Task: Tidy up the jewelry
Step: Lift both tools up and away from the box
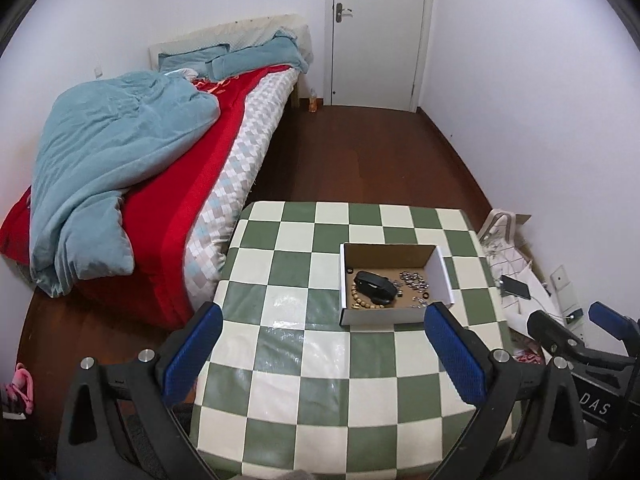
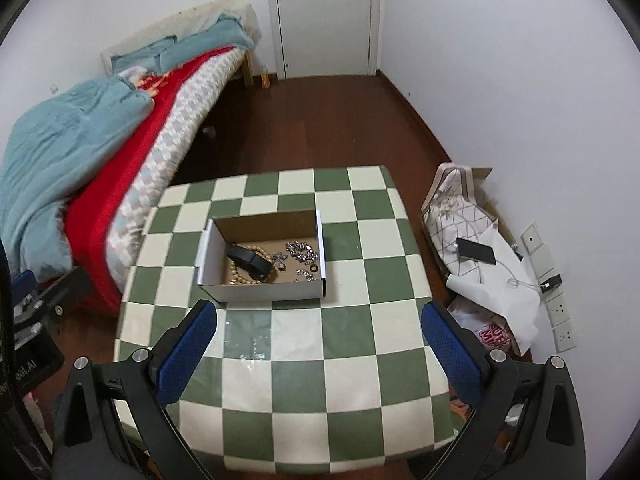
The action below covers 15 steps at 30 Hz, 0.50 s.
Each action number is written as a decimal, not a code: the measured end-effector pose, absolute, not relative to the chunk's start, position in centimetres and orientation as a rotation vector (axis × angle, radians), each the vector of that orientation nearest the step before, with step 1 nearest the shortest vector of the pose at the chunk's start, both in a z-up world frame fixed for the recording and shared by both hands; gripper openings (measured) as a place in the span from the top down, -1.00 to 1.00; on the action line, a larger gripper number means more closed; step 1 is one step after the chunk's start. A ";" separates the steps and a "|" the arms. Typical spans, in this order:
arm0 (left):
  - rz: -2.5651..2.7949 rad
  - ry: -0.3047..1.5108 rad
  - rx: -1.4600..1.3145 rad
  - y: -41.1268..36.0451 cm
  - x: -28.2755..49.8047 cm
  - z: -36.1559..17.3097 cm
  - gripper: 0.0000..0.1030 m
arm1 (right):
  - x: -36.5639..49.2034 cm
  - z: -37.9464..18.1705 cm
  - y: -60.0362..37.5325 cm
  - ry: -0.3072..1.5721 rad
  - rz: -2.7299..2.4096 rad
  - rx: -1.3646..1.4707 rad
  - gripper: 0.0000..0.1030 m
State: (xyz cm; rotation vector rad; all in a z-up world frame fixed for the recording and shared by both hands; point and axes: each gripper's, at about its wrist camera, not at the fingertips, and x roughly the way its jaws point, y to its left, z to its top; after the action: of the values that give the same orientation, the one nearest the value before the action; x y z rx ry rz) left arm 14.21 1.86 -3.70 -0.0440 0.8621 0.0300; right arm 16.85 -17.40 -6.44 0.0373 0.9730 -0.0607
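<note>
An open cardboard box (image 1: pixel 442 276) (image 2: pixel 208 252) stands on the green-and-white checked table (image 1: pixel 320 380) (image 2: pixel 320 360). Inside lie a black band (image 1: pixel 376 285) (image 2: pixel 250 263), a tan bead bracelet (image 1: pixel 362 303) (image 2: pixel 240 278), silver chain pieces (image 1: pixel 414 280) (image 2: pixel 302 251) and a small dark ring (image 2: pixel 314 268). My left gripper (image 1: pixel 324 344) is open and empty, above the table short of the box. My right gripper (image 2: pixel 318 338) is open and empty, also short of the box. A clear plastic bag (image 1: pixel 288 314) (image 2: pixel 250 340) lies flat on the table before the box.
A bed with a blue duvet (image 1: pixel 112 184) and red sheet stands left of the table. A phone (image 2: pixel 476 255) on paper and bags lies on the floor at the right by the wall sockets. A white door (image 1: pixel 380 32) is at the far end.
</note>
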 end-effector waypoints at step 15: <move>0.002 0.839 -0.076 2.1 11.2 1.9 -1.00 | 12.4 1.7 -17.4 0.902 -0.065 0.014 -1.00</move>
State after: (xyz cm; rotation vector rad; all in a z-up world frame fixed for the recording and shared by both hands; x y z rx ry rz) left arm 11.17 2.11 1.91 -0.0759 0.8390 0.0023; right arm 12.42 -17.41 1.69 0.0144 0.9023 -0.0654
